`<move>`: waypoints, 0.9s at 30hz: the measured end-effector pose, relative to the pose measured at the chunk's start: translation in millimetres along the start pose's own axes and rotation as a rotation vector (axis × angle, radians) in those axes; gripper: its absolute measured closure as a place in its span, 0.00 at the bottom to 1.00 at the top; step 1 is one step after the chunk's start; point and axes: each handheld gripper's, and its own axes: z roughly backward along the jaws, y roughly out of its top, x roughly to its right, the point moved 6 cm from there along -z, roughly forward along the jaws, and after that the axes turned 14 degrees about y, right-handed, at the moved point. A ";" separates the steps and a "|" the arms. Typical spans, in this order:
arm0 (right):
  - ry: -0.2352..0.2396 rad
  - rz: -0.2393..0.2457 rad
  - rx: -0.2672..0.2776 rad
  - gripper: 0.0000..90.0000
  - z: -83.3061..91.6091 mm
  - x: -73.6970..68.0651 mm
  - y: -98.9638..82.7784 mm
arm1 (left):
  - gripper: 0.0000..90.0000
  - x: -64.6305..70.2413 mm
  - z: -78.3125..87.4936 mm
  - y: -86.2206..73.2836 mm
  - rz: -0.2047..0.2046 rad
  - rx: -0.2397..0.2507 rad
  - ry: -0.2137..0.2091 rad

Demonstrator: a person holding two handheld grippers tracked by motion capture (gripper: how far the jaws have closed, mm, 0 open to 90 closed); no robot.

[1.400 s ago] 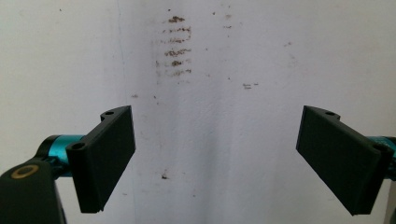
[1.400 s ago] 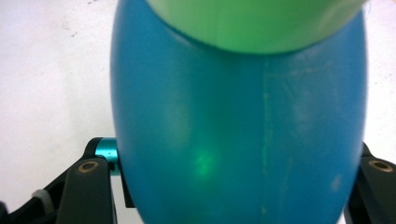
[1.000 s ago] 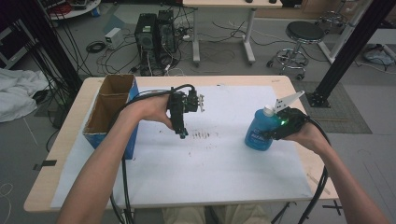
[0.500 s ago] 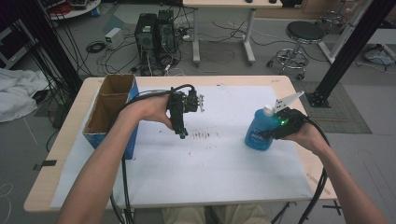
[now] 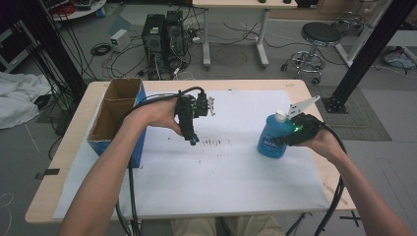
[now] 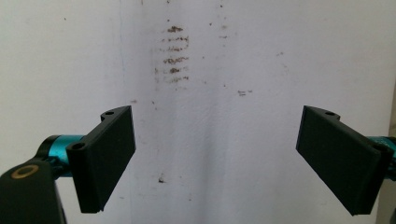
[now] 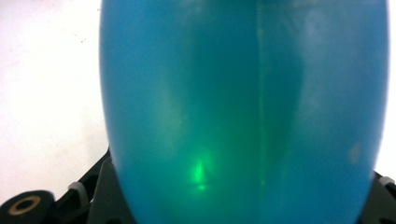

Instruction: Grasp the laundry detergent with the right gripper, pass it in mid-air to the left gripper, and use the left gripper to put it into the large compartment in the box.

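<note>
The high view is evenly but rather dimly lit from overhead, the white paper sheet (image 5: 206, 182) over the pale wooden table (image 5: 64, 167) the brightest area, with soft shadows and mild bending toward the edges. In the left gripper view the sheet is bright and fairly sharp. In the right gripper view the translucent blue plastic bottle (image 7: 243, 102) sits too close, blurred, with a green glow low on it.

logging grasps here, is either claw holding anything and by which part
The right claw grips the blue bottle by its body, below the white cap. The left claw is open over the stained white sheet, holding nothing.
</note>
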 end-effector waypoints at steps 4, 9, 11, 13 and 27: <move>0.011 0.042 0.008 0.52 0.4 -3.9 17.8 | 0.13 -2.2 11.2 1.7 0.016 0.022 0.004; 0.079 0.118 0.026 0.52 -2.6 -18.4 51.4 | 0.13 -6.7 32.8 7.0 0.046 0.065 0.014; 0.098 0.155 0.023 0.52 -6.4 -24.3 64.5 | 0.13 -8.0 42.4 10.8 0.051 0.081 0.016; 0.118 0.182 0.022 0.52 -10.8 -29.8 76.5 | 0.13 -8.0 50.8 15.9 0.052 0.097 0.014; 0.230 0.272 -0.002 0.52 -45.8 -53.2 116.5 | 0.13 -2.1 51.4 56.9 0.022 0.136 -0.016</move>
